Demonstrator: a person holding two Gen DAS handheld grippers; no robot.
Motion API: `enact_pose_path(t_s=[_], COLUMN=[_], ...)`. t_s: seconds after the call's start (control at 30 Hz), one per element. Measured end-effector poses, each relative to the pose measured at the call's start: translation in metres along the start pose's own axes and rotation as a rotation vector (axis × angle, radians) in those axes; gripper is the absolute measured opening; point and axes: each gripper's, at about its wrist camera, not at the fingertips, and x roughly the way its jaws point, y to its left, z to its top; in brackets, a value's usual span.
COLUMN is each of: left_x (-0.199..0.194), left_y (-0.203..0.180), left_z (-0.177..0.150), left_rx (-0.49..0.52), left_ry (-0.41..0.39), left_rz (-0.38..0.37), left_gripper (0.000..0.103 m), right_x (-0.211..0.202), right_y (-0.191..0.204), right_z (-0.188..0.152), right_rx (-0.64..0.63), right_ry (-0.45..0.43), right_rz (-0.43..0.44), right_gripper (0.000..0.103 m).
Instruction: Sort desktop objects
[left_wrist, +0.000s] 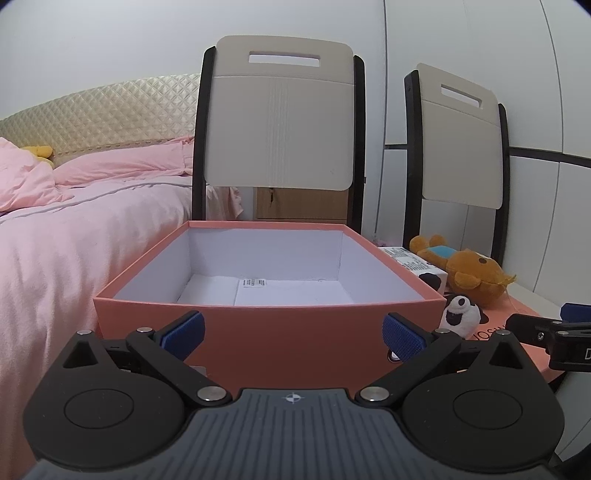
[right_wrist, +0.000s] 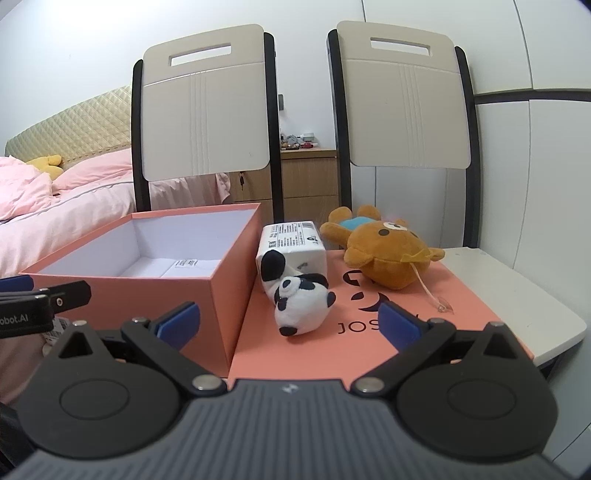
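An open orange box (left_wrist: 273, 332) (right_wrist: 155, 291) with a white inside holds only a paper label. To its right, on the orange lid (right_wrist: 406, 321), lie a small panda plush (right_wrist: 301, 306) (left_wrist: 460, 312), a white carton with black patches (right_wrist: 291, 251) (left_wrist: 417, 264) and a brown bear plush (right_wrist: 388, 251) (left_wrist: 469, 271). My left gripper (left_wrist: 291, 334) is open just before the box's front wall, nothing between its fingers. My right gripper (right_wrist: 288, 321) is open too, close in front of the panda without touching it.
Two beige chair backs (right_wrist: 207, 114) (right_wrist: 406, 103) stand behind the small white table (right_wrist: 517, 295). A bed with pink bedding (left_wrist: 74, 229) lies to the left. A wooden cabinet (right_wrist: 310, 181) stands behind the chairs. The table's right edge drops off near the lid.
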Motion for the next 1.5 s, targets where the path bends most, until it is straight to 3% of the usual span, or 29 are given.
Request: enact_pose_path(t_s=[0.23,0.33,0.6,1.2,1.5], left_x=[0.012,-0.006,-0.007,-0.010,-0.009], left_y=[0.001,-0.004,-0.002,-0.004,0.002], left_z=[0.003,-0.002,-0.004,-0.006,-0.006], left_rx=[-0.016,0.007,-0.016,0.008,-0.034], left_ry=[0.003,-0.057,-0.087,-0.054,-0.045], left_rz=[0.001,0.012,0.002,-0.032,-0.009], left_gripper=[0.103,0.103,0.103,0.103,0.103], right_x=[0.002,0.002,0.004,0.013,0.014], right_y=[-0.001,-0.001,0.002,0.003,0.008], right_z=[-0.001,-0.005,-0.003,-0.005,-0.005], right_rx=[0.009,0.001,-0.009,0.029,0.012], right_ry=[0.005,-0.022,-0.060,-0.056,-0.065], right_rz=[0.006,0.013,0.007,0.022,0.029], right_gripper=[0.103,0.103,0.103,0.103,0.103])
